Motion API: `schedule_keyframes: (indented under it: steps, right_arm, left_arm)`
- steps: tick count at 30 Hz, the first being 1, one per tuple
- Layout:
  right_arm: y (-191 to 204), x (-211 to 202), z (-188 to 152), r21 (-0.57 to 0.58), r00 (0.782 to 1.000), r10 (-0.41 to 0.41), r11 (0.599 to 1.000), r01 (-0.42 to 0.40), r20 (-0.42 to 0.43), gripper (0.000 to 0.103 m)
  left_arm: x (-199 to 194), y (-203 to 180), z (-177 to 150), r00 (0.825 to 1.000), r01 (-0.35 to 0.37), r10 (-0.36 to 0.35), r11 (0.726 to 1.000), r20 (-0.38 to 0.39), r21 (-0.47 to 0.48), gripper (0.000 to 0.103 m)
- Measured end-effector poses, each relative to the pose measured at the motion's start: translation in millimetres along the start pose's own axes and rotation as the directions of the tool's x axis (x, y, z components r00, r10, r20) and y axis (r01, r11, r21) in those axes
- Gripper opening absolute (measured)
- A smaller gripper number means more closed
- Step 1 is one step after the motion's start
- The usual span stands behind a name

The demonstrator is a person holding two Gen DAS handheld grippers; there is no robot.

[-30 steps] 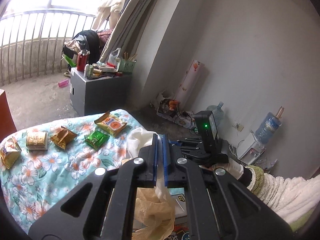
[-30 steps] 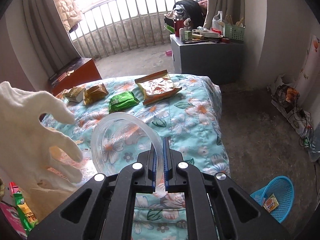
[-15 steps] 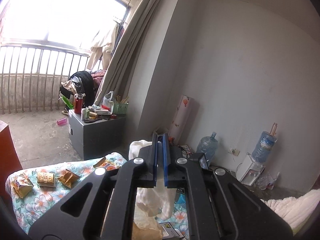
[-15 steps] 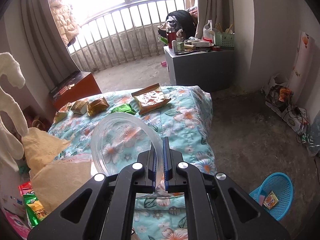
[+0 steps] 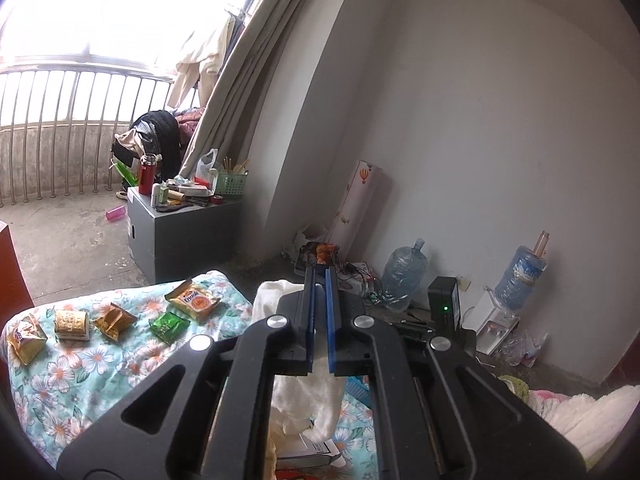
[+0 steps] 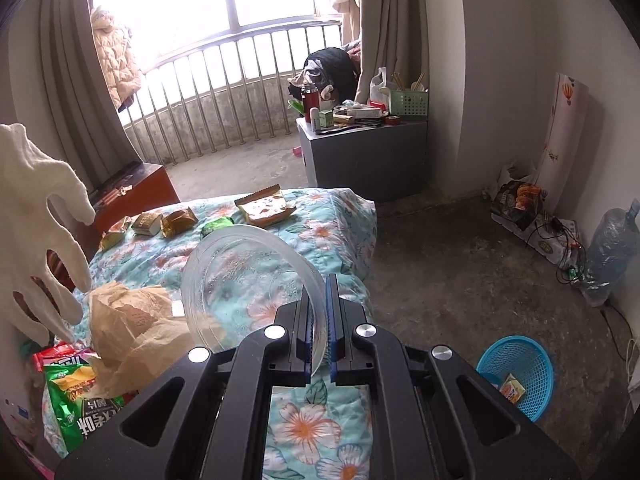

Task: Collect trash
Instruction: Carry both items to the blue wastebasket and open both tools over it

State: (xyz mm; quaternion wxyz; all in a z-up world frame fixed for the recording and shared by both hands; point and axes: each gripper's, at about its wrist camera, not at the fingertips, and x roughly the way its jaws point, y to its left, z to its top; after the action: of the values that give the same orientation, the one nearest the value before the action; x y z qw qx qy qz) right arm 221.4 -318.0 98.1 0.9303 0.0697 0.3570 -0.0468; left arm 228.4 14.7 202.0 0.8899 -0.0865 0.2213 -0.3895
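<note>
My right gripper (image 6: 319, 292) is shut on the rim of a clear plastic bowl (image 6: 244, 276), held above the flowered bedspread (image 6: 332, 216). My left gripper (image 5: 318, 280) has its jaws nearly together with nothing between them; a white glove (image 5: 304, 396) shows behind them. Several snack wrappers lie in a row on the bed: an orange one (image 5: 194, 300), a green one (image 5: 169, 325) and gold ones (image 5: 114, 320). A crumpled brown paper bag (image 6: 136, 328) and a green chip bag (image 6: 84, 404) lie at the near left. A blue basket (image 6: 520, 372) with a wrapper stands on the floor.
A gloved hand (image 6: 36, 232) hovers at the left. A grey cabinet (image 6: 364, 152) with clutter stands by the balcony railing. Water bottles (image 5: 404, 276), cables and a dispenser line the right wall. A red-brown chest (image 6: 132, 192) stands beyond the bed.
The right gripper has lifted the bowl higher and back from the bed. The left gripper's view swung up and then partly back down. The paper bag now lies on the bed.
</note>
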Motion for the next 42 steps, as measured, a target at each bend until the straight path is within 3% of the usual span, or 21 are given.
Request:
schedule_keyframes:
  steps: [12,22,26,29,38,42]
  right_arm:
    - [-47,-43,-45,0.026,0.982,-0.190,0.981,0.190,0.004,0.006]
    - [-101,-55,-76,0.097,0.960,-0.280,0.955,0.279,-0.005,0.006]
    - [-143,-52,-92,0.185,0.958,-0.285,0.940,0.287,-0.037,0.006]
    - [-181,-45,-106,0.273,0.958,-0.279,0.918,0.288,-0.072,0.006]
    - [-309,-3,-163,0.531,0.945,-0.262,0.782,0.328,-0.197,0.006]
    - [-355,26,-186,0.598,0.935,-0.255,0.719,0.355,-0.247,0.006]
  left_arm:
    - [77,-49,-26,0.983,0.105,-0.103,0.994,-0.154,0.005,0.003]
    - [168,-99,-41,0.939,0.162,-0.137,0.985,-0.316,0.055,0.003]
    - [220,-125,-49,0.907,0.195,-0.157,0.979,-0.392,0.060,0.003]
    - [269,-149,-60,0.872,0.220,-0.166,0.973,-0.461,0.065,0.003]
    - [423,-223,-114,0.761,0.303,-0.205,0.951,-0.615,0.058,0.003]
    - [486,-247,-142,0.739,0.311,-0.208,0.949,-0.640,0.050,0.003]
